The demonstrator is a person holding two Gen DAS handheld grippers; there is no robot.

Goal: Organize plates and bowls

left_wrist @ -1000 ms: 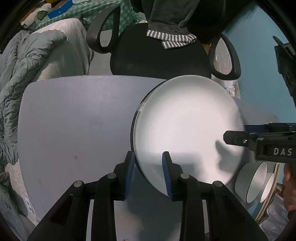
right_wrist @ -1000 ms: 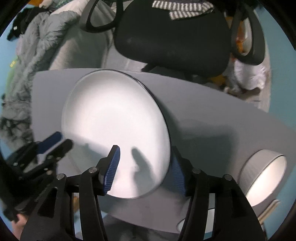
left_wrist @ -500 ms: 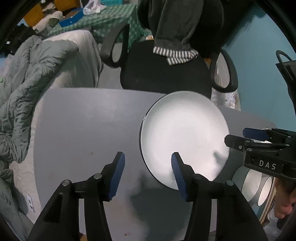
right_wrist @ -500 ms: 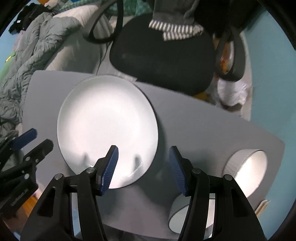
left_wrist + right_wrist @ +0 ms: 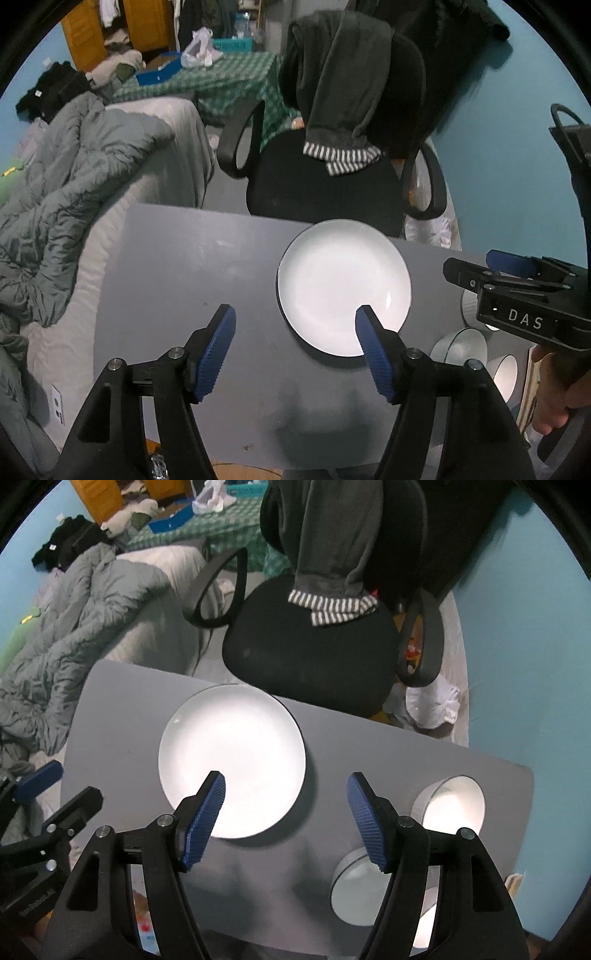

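— Where's the plate?

— I see the white plate [image 5: 343,286] lying flat on the grey table [image 5: 184,258], toward the far edge, just in front of the black office chair [image 5: 325,192]. Nothing grips it.

— And your jaws?

— My left gripper [image 5: 295,325] hangs above the table with its jaws wide and empty; the right-hand blue pad overlaps the plate's near rim in view. My right gripper [image 5: 284,794] is likewise spread wide, holding nothing, above the plate's right side.

— Bowls?

— On the table's right end: one white bowl [image 5: 452,805] near the far corner, a second bowl [image 5: 354,890] closer to me, partly behind my right jaw. A grey duvet [image 5: 62,192] lies on the bed to the left.
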